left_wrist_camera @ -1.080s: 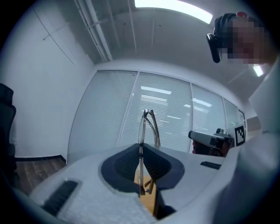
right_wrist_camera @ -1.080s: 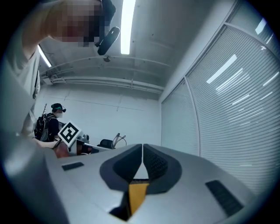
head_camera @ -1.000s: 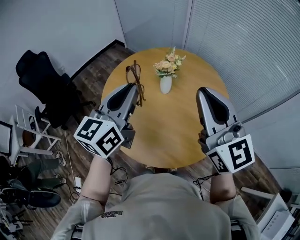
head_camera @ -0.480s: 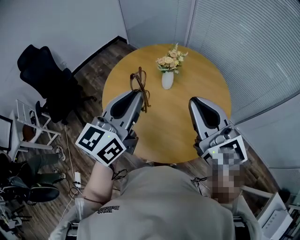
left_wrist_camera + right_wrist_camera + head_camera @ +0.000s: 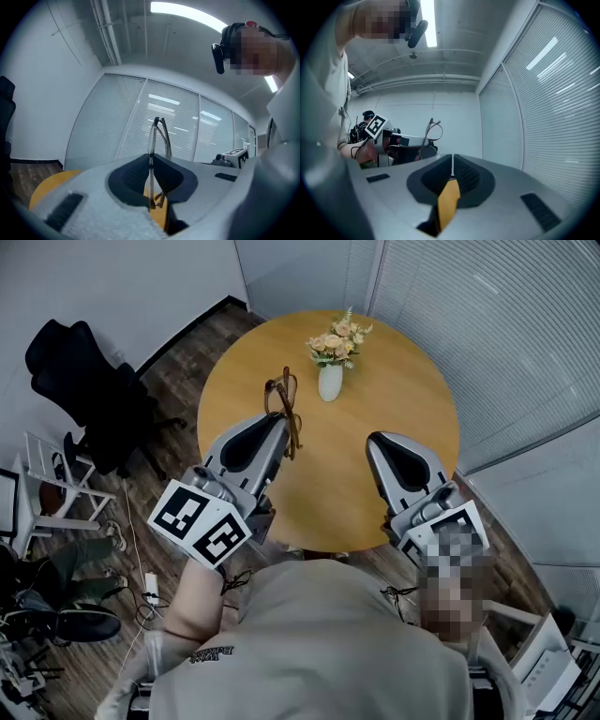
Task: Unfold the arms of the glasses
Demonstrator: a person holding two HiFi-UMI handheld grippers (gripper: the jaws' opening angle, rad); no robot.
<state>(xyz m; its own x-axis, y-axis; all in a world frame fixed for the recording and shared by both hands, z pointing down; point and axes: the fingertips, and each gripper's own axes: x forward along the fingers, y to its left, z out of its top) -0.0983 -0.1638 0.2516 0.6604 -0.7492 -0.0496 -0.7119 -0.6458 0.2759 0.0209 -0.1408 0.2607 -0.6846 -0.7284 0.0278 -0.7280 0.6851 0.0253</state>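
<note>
Your left gripper (image 5: 151, 158) is pinched shut on the glasses (image 5: 157, 135). They stick up past its tips, toward 12 o'clock, above the round table (image 5: 403, 352). Your right gripper (image 5: 451, 160) has its jaws together, with nothing in them. It sits at about 4 o'clock from the glasses, a little way off. The flower vase (image 5: 330, 381) stands at 2 o'clock from the glasses.

I think you are at the start: one hand holds the glasses, and the arms look folded. Next, open the right jaws, bring them to one arm and swing it out gently.
</note>
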